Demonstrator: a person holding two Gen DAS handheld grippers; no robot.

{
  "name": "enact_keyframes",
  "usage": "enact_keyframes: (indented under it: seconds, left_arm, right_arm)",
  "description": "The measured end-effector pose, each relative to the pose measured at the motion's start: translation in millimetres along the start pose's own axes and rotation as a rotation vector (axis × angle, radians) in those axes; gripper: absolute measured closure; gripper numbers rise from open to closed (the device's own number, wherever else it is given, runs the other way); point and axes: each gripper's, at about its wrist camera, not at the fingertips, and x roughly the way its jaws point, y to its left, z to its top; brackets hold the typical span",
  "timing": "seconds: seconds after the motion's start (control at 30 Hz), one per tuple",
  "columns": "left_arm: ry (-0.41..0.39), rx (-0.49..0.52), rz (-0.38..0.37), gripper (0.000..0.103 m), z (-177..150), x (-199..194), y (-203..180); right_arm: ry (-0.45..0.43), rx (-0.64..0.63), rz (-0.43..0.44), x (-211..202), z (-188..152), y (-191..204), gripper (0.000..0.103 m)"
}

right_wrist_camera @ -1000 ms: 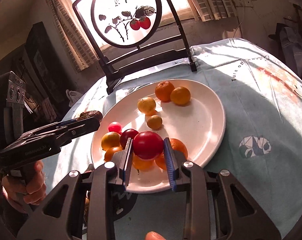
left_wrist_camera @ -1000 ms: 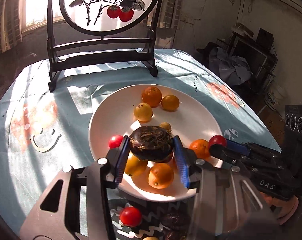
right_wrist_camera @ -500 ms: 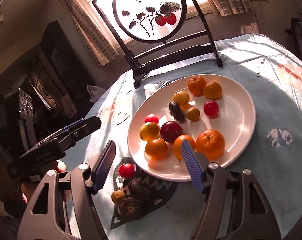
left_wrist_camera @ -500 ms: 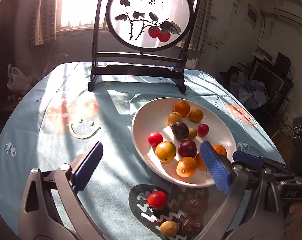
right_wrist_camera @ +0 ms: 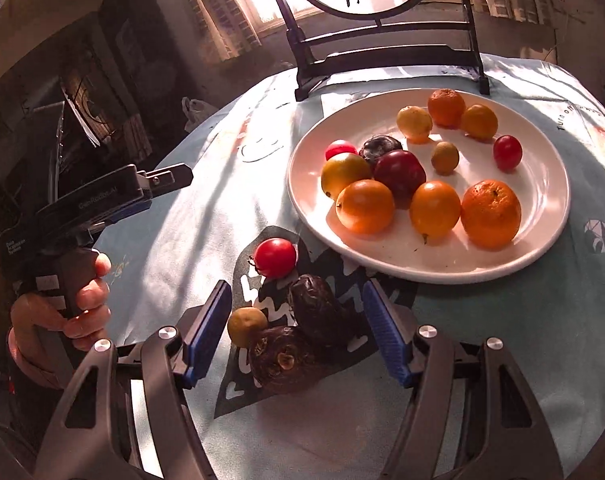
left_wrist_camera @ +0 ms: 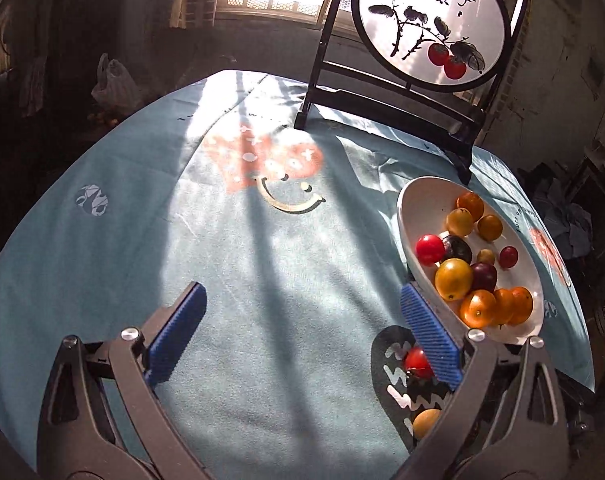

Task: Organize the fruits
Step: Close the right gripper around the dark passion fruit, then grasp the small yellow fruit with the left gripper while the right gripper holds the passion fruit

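Observation:
A white plate (right_wrist_camera: 542, 216) holds several fruits: oranges, yellow ones, small red tomatoes, a dark plum (right_wrist_camera: 400, 172) and a dark wrinkled fruit (right_wrist_camera: 378, 148). The plate also shows in the left wrist view (left_wrist_camera: 406, 216). In front of it, on a dark patterned patch (right_wrist_camera: 330, 268), lie a red tomato (right_wrist_camera: 275, 257), a small yellow fruit (right_wrist_camera: 246, 326) and two dark wrinkled fruits (right_wrist_camera: 320, 312). My right gripper (right_wrist_camera: 296, 330) is open and empty, its fingers on either side of these dark fruits. My left gripper (left_wrist_camera: 302, 332) is open and empty over bare cloth left of the plate; it also shows in the right wrist view (right_wrist_camera: 158, 184).
A black wooden stand with a round painted screen (left_wrist_camera: 428, 28) stands at the table's far side behind the plate. A light blue cloth with a smiley print (left_wrist_camera: 290, 200) covers the round table. The table edge drops off to dark room clutter on all sides.
Both grippers let go of their fruit onto the plate, opened and drew back. The left swung left over the cloth; the right dropped toward the loose fruits on the dark patch.

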Motion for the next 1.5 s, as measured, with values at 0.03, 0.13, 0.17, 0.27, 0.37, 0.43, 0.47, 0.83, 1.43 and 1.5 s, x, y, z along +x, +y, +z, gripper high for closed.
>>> enact_keyframes:
  seconds: [0.03,0.13,0.17,0.27,0.37,0.43,0.47,0.83,1.43,1.5]
  left_arm:
    - [0.003,0.009,-0.002,0.004,-1,-1,-2]
    - [0.017,0.036,-0.005,0.004,-3,-2,-7]
    - [0.024,0.044,-0.012,0.004,-4,-2,-8]
    - [0.024,0.063,-0.015,0.004,-6,-5,-13]
    - [0.014,0.076,-0.011,0.004,-7,-9,-14]
    - [0.011,0.081,-0.011,0.004,-7,-10,-14]
    - [0.013,0.083,-0.014,0.004,-7,-10,-14]
    - [0.038,0.381,-0.157,0.004,-27,-21,-34]
    - [0.208,0.652,-0.369,0.05,-78,-3,-69]
    - [0.214,0.657,-0.375,0.05,-80,-2,-70]
  right_arm:
    - [0.01,0.004,-0.004,2,-2,-1,0.034]
    - [0.01,-0.027,-0.052,8,-4,1,0.034]
    - [0.008,-0.032,-0.066,10,-4,0,0.034]
    - [0.011,-0.023,-0.079,14,-4,-3,0.038]
    - [0.018,-0.02,-0.096,19,-5,-5,0.047]
    - [0.022,-0.02,-0.103,22,-5,-6,0.051]
    - [0.023,-0.018,-0.105,23,-5,-7,0.056]
    - [-0.083,0.044,0.004,-12,3,-14,0.067]
    - [-0.097,0.103,-0.015,-21,3,-27,0.067]
    - [-0.093,0.105,-0.017,-21,3,-27,0.067]
